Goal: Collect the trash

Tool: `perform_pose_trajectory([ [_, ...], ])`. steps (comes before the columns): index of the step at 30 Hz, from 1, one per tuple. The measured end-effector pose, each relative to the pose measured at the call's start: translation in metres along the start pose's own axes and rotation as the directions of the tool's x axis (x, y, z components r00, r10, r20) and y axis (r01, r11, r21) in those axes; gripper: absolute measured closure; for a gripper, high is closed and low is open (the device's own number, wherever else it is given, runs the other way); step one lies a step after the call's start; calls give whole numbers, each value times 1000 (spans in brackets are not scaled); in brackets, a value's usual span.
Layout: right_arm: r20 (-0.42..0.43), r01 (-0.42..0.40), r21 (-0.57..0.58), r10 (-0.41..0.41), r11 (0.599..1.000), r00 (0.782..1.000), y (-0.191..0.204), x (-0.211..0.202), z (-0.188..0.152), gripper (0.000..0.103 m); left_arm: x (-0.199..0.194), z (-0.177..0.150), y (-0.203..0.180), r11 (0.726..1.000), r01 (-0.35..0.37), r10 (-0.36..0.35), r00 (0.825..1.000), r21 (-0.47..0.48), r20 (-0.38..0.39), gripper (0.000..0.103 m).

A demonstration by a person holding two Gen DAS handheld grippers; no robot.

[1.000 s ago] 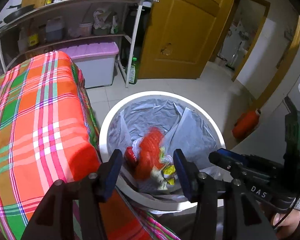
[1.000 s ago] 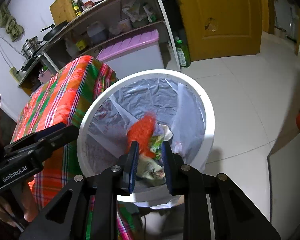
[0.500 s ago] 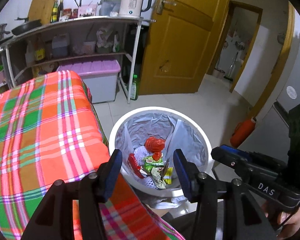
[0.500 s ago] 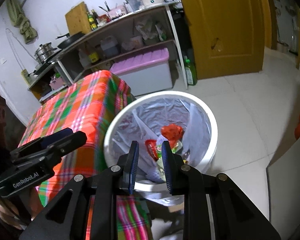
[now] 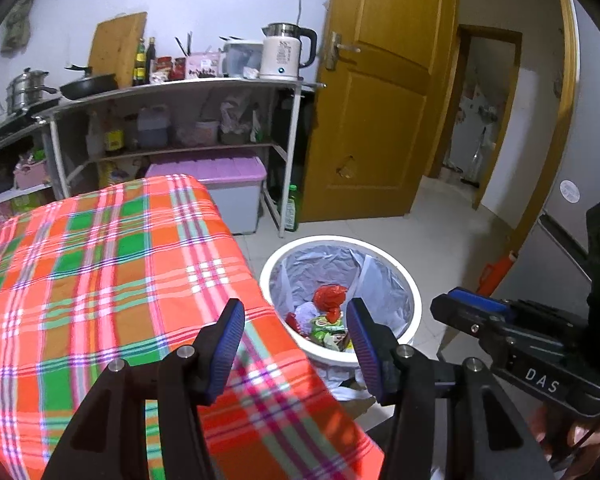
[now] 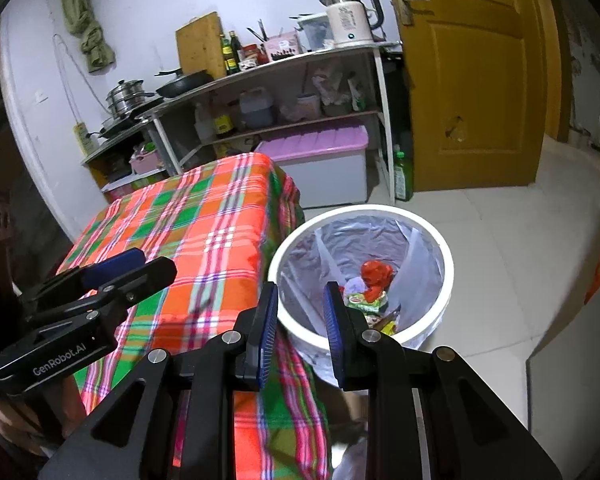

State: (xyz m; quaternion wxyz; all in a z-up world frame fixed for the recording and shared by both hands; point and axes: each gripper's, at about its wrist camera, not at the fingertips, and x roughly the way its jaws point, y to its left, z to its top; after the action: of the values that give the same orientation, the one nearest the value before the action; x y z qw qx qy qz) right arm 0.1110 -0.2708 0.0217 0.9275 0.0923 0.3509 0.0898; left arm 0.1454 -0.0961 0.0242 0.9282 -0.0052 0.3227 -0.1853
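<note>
I have both tools raised over the near corner of the worktop, which is covered in an orange, green and pink plaid cloth. My left hand-held gripper has its blue-padded jaws spread wide with nothing between them. My right hand-held gripper has its jaws at a narrower gap, also holding nothing. On the floor just beside the worktop's corner stands the white bin, lined with a grey plastic bag. The trash lies in the bottom of it: a crumpled red wrapper on top, with green and yellow packets beneath and beside it. In the left view the right tool shows at the right edge, and in the right view the left tool shows at the left edge above the cloth. Behind the worktop is a metal shelf carrying a white kettle, and a box with a purple lid sits under it, near the yellow door.
</note>
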Motion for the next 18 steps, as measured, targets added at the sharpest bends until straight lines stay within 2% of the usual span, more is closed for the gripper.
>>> perform_pose_trajectory([
  [4,14,0,-18,0,1000,1000,10,-10,-8,69,-20,-9,6,1000,-21,22,999,-2,25,50],
  [10,41,21,-49,-19,999,999,25,-25,-20,69,-43,-25,15,998,-68,68,997,-3,47,50],
  [18,61,37,-87,-32,995,998,41,-39,-40,69,-61,-47,17,997,-78,78,995,0,59,50],
])
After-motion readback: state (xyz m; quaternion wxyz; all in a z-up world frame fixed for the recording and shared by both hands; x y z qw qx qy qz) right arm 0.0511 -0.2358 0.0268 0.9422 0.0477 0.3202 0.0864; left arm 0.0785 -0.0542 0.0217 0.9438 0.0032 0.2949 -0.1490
